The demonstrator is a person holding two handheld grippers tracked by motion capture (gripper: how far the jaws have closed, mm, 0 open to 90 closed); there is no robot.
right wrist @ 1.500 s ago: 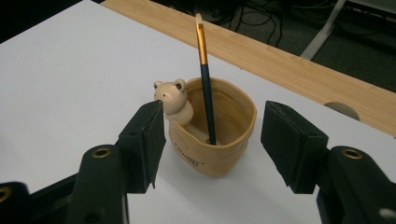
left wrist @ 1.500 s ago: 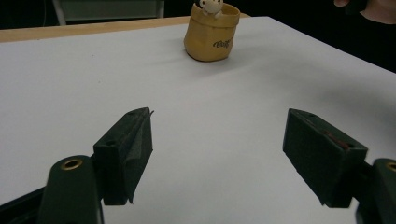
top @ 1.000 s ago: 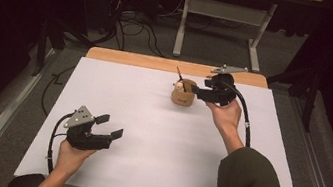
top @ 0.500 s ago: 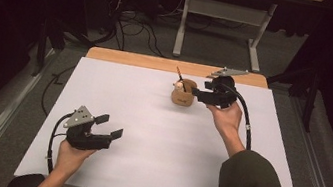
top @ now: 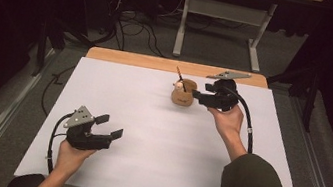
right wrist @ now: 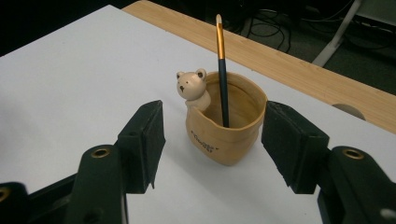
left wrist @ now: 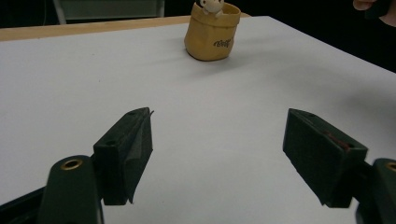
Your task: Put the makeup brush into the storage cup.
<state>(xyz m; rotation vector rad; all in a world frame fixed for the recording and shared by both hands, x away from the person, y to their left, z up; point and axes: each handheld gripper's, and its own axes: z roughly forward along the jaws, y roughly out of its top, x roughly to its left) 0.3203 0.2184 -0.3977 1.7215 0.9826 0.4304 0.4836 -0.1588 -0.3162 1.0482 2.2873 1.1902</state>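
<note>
Tan pouch-shaped holder with bear figure and brush upright just ahead of right gripper, between its spread fingers untouched (left gripper also spread, well apart on white table): approach step, needing a short advance, then closing.

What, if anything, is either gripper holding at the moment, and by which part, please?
Nothing is held. The right gripper stands open with a jaw on either side of the cup, not pressing it. The left gripper is open over bare table.
</note>
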